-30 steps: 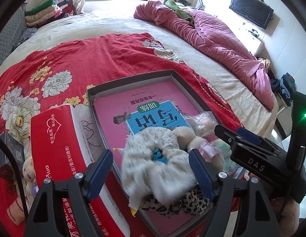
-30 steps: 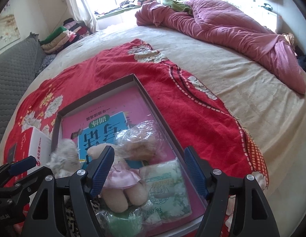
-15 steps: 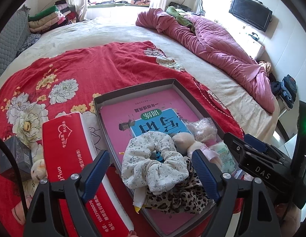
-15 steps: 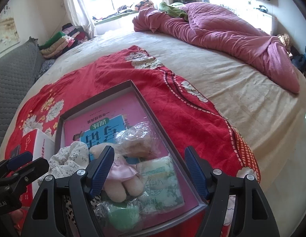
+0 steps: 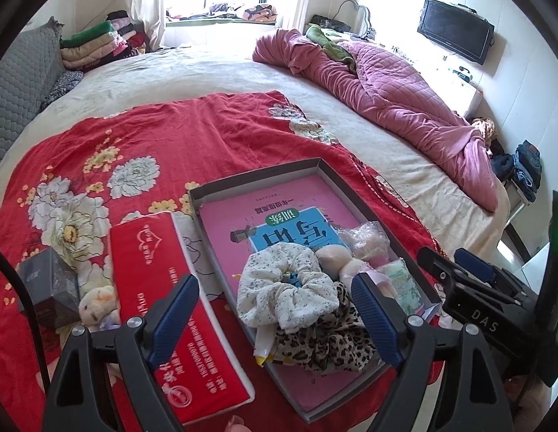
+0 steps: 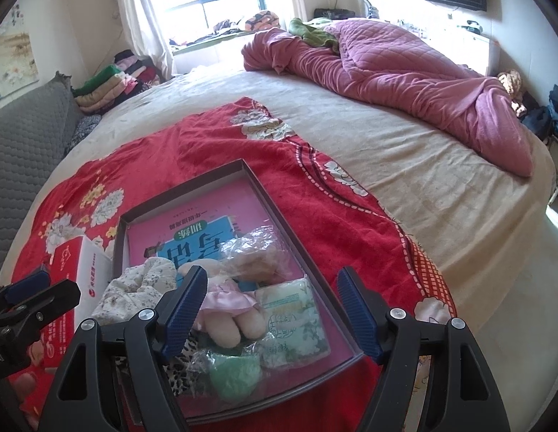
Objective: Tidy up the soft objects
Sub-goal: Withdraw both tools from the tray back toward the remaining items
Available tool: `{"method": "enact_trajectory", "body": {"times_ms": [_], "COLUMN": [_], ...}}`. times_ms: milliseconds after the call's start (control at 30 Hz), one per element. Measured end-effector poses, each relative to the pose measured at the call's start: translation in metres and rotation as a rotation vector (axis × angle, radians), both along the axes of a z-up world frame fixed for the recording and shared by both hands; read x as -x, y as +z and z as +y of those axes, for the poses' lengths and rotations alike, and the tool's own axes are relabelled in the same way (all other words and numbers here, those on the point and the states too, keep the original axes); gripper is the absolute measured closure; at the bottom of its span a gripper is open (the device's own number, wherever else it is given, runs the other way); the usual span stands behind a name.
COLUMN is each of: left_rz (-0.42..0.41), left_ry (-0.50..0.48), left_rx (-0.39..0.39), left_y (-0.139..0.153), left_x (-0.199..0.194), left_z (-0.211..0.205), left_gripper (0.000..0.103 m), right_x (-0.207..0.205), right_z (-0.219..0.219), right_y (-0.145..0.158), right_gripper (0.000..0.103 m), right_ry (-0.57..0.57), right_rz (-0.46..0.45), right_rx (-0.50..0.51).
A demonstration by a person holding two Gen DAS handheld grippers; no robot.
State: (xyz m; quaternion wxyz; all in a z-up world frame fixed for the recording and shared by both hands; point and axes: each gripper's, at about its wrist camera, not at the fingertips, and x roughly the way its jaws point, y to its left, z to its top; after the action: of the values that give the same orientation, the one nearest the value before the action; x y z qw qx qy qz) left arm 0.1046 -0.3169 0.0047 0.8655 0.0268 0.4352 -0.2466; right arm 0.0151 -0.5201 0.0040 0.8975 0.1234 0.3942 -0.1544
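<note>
Let go of white scrunchie (image 5: pixel 286 288); it now lies in the tray (image 5: pixel 257 176) on the leopard scrunchie (image 5: pixel 333 342). My left gripper (image 5: pixel 275 316) jaws just opened wider, both grippers pulled back.

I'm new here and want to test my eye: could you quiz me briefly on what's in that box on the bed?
1. True or false: the white floral fabric scrunchie lies inside the shallow grey cardboard box.
2. What lies under the scrunchie: A) leopard-print cloth, B) a towel, C) a shoe?
3. What colour skirt does the beige plush doll wear?

Key: 1 true. 2 A. 3 pink. Neither the left tool nor the right tool holds anything.
</note>
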Motion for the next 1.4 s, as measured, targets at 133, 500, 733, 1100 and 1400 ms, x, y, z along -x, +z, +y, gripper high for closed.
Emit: {"method": "enact_trajectory", "body": {"times_ms": [133, 500, 733, 1100, 1400], "left_rz": [-0.016, -0.062, -0.083, -0.097, -0.096], "left_ry": [0.010, 0.049, 0.081, 0.158, 0.246], "left_rx": [0.003, 0.022, 0.025, 0.001, 0.018], "left_y": [0.009, 0.035, 0.047, 0.056, 0.064], "left_x": [0.006, 0.023, 0.034, 0.045, 0.050], "left_z": [0.008, 0.041, 0.068, 0.127, 0.185], "left_gripper": [0.017, 0.016, 0.016, 0.016, 0.016], "right_x": [0.006, 0.017, 0.020, 0.015, 0.013], "right_z": [0.009, 0.049, 0.080, 0.152, 0.206], "right_y": [0.012, 0.043, 0.061, 0.086, 0.100], "right_gripper": [0.026, 0.026, 0.026, 0.026, 0.026], "right_ry": [0.007, 0.068, 0.122, 0.270, 0.380], "right_rz": [-0.019, -0.060, -0.087, -0.118, -0.148], "right_rx": [0.010, 0.045, 0.066, 0.115, 0.139]}}
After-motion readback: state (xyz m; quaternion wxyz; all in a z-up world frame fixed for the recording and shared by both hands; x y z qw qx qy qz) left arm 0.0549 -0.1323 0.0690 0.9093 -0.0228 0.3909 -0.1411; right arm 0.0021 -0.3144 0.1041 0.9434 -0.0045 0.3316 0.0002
